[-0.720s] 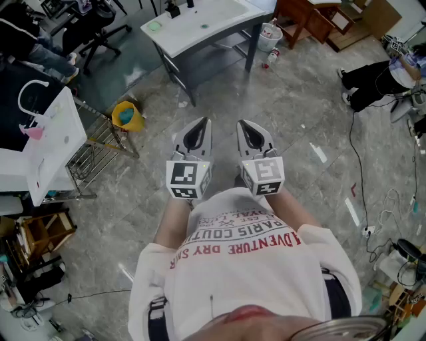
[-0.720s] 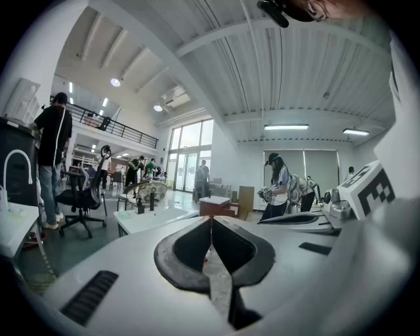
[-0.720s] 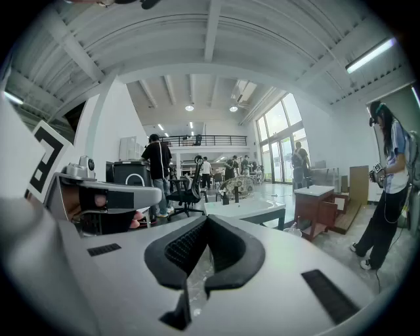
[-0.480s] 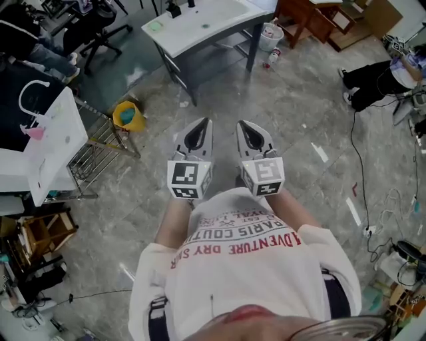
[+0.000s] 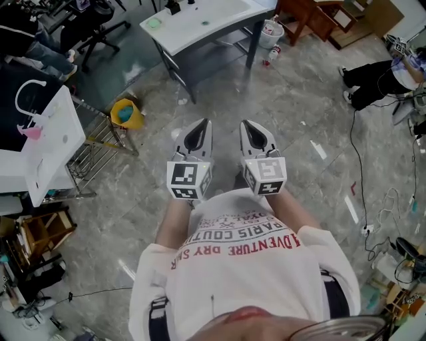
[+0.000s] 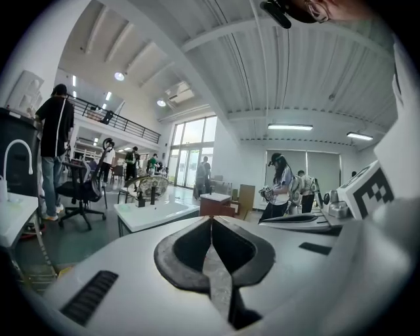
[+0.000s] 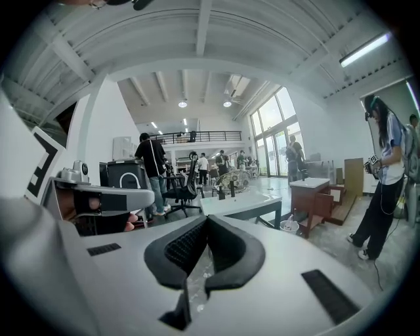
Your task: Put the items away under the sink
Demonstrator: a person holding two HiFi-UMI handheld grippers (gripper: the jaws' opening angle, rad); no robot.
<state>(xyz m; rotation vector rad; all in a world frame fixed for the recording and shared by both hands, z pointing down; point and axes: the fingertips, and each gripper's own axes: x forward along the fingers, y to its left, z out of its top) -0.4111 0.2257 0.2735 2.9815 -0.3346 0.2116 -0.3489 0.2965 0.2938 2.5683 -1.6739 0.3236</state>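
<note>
Little changes from half a second back: the left gripper [image 5: 202, 128] and, beside it, the right gripper [image 5: 249, 130] stay level before the person's chest, both clenched shut on nothing, so putting away has not begun. Ahead, the white sink [image 5: 206, 23] stands well apart; its far edge is cut off, and the dark items [image 5: 174, 8] on it are too small to identify.

The grey floor [image 5: 293, 113] carries a white table [image 5: 200, 23] at top centre (a green thing [image 5: 154, 23] lies on it) and a yellow bucket [image 5: 126, 113] at upper left.
</note>
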